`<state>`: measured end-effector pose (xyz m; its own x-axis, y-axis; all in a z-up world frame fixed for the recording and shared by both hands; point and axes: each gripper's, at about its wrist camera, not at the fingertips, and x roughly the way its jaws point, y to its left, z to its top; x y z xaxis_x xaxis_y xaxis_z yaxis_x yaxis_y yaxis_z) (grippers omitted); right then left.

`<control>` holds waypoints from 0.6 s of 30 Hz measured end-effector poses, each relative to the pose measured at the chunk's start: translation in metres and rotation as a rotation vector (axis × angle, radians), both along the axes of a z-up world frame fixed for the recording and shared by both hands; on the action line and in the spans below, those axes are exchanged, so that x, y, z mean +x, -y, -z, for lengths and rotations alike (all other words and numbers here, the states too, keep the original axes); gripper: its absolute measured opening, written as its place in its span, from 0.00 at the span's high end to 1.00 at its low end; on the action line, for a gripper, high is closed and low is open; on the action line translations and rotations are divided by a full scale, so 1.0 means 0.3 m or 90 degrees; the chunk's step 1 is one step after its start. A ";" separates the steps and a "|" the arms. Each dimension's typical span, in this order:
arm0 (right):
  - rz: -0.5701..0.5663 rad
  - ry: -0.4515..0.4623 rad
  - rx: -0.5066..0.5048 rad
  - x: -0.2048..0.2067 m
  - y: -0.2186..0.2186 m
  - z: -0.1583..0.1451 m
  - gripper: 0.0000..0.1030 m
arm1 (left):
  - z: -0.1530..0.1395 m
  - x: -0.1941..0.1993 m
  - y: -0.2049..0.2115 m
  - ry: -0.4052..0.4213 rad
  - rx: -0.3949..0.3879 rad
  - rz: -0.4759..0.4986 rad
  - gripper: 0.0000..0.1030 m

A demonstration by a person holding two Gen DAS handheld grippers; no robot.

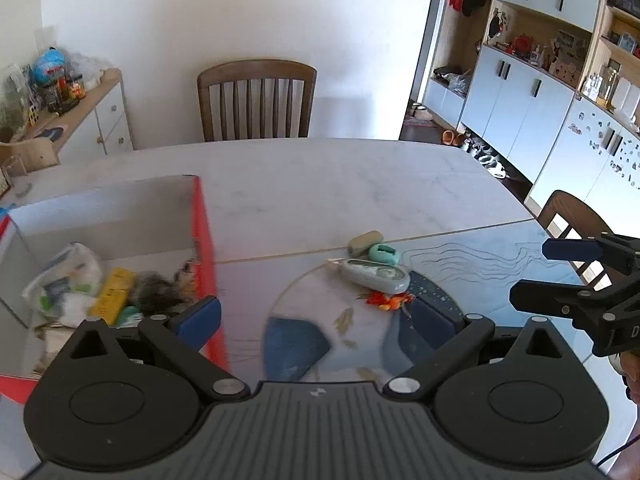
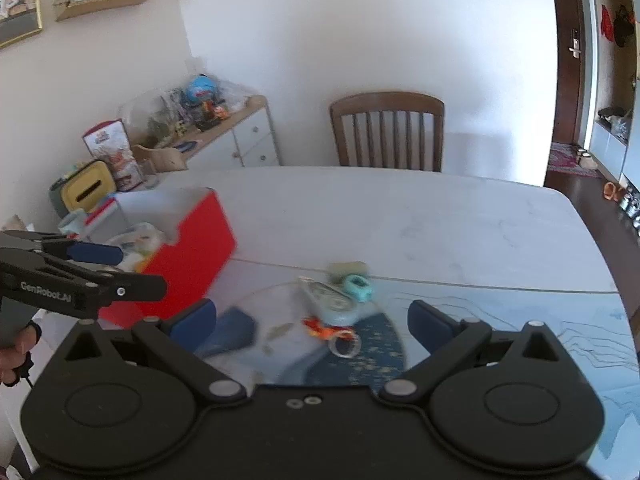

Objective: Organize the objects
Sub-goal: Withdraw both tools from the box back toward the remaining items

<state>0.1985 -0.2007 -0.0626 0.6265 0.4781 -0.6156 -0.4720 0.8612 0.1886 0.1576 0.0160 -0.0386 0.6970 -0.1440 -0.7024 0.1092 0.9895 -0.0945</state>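
Blurring red box (image 1: pixel 202 240) contents past recognition, both tools (image 1: pixel 316 316) (image 2: pixel 312 320) spread wide, empty.

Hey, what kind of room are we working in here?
Most likely a home dining room. A wooden chair stands at the far side of a large pale table, wall cabinets hold household knick-knacks, and shoes sit on the floor beneath them.
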 end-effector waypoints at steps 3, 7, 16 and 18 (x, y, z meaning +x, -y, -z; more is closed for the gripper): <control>0.012 -0.009 -0.005 0.046 0.041 0.023 0.01 | 0.033 0.030 0.045 -0.004 -0.001 -0.002 0.01; 0.026 -0.020 -0.015 0.109 0.094 0.056 0.01 | 0.087 0.063 0.110 -0.006 0.012 0.011 0.01; 0.019 -0.055 -0.040 0.219 0.131 0.150 0.02 | 0.221 0.138 0.231 -0.032 0.017 0.025 0.01; 0.018 -0.063 -0.045 0.247 0.128 0.171 0.02 | 0.252 0.157 0.254 -0.043 0.021 0.021 0.01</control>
<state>0.2727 -0.2392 -0.1141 0.5734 0.4151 -0.7063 -0.4299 0.8863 0.1719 0.2048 -0.0603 -0.1141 0.6435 -0.1424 -0.7520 0.1361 0.9882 -0.0706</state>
